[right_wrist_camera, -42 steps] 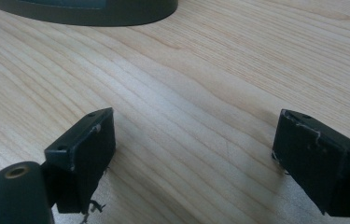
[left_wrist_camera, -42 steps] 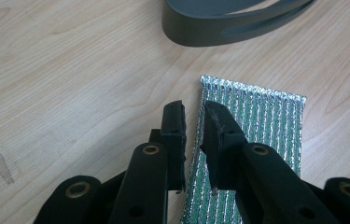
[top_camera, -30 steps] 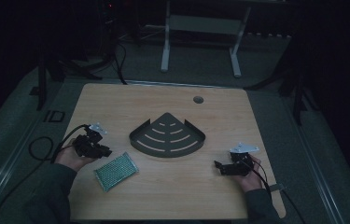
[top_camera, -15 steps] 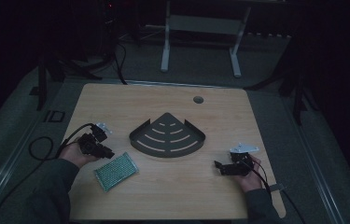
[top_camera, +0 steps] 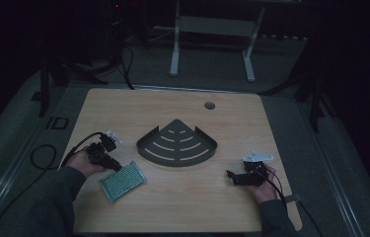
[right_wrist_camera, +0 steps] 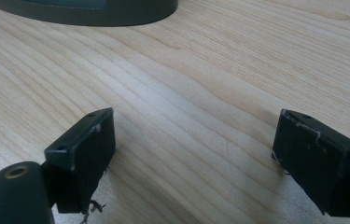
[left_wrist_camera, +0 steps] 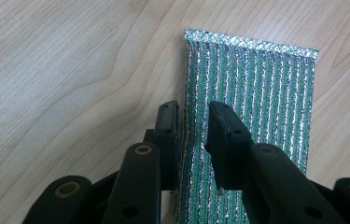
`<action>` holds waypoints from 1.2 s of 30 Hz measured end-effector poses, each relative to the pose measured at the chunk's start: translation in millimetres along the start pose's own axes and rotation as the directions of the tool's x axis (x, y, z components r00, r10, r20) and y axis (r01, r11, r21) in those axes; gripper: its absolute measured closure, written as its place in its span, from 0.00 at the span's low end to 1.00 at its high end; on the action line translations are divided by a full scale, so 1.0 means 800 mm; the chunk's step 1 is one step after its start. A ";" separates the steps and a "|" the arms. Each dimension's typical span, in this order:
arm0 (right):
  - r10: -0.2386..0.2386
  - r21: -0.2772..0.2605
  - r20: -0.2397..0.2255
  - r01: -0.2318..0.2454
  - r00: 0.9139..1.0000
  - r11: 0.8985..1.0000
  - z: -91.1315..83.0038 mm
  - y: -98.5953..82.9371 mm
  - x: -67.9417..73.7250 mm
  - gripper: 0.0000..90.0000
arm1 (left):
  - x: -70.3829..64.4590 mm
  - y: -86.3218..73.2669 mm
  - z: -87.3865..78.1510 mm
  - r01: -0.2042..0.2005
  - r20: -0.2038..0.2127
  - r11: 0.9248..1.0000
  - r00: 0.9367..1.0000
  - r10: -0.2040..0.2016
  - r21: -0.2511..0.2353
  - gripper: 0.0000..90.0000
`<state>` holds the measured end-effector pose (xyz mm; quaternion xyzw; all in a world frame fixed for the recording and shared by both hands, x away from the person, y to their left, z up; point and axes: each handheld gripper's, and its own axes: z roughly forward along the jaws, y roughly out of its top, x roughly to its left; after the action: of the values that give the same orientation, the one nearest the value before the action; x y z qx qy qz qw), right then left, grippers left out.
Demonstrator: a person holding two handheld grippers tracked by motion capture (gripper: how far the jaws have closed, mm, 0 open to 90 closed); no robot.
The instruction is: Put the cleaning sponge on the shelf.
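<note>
Left gripper (left_wrist_camera: 193,126) over the green pad (left_wrist_camera: 252,102), right gripper (right_wrist_camera: 193,154) spread above bare table (top_camera: 182,212).

Nearest the person, the pad (top_camera: 122,180) lies flat on the table's left front. The left gripper's (top_camera: 116,167) jaws are narrowed to a small gap, straddling a strip along the pad's edge; whether they pinch it I cannot tell. At the right front, the right gripper (top_camera: 230,176) sits with jaws wide apart, holding nothing. Farther back, at mid-table, stands a dark fan-shaped rack (top_camera: 177,145).

Near end of the green pad (left_wrist_camera: 252,107) hidden behind the left gripper (left_wrist_camera: 193,135) and cut by the bottom edge, dark corner tray (right_wrist_camera: 88,10) cropped at the top edge of the right gripper view, high view too dim for the pad's texture.
</note>
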<state>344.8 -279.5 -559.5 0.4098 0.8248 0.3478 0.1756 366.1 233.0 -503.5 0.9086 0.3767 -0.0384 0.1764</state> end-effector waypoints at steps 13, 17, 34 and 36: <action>0.000 0.000 0.000 0.000 1.000 1.000 0.000 0.000 0.000 0.14 | -0.001 0.004 0.008 0.002 0.017 1.000 1.000 -0.003 0.025 0.83; 0.000 0.000 0.000 0.000 1.000 1.000 0.000 0.000 0.000 0.14 | 0.002 0.004 0.011 0.007 0.020 0.999 1.000 -0.008 0.045 0.83; 0.000 0.000 0.000 0.000 1.000 1.000 0.000 0.000 0.000 0.14 | 0.006 -0.006 0.008 0.095 0.061 0.995 0.993 -0.096 0.031 0.79; 0.000 0.000 0.000 0.000 1.000 1.000 0.000 0.000 0.000 0.14 | 0.005 -0.008 0.007 0.096 0.065 0.995 0.993 -0.097 0.026 0.78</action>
<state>344.8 -279.5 -559.5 0.4096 0.8248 0.3479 0.1756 365.2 238.0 -511.1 0.8895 0.4137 -0.0814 0.1764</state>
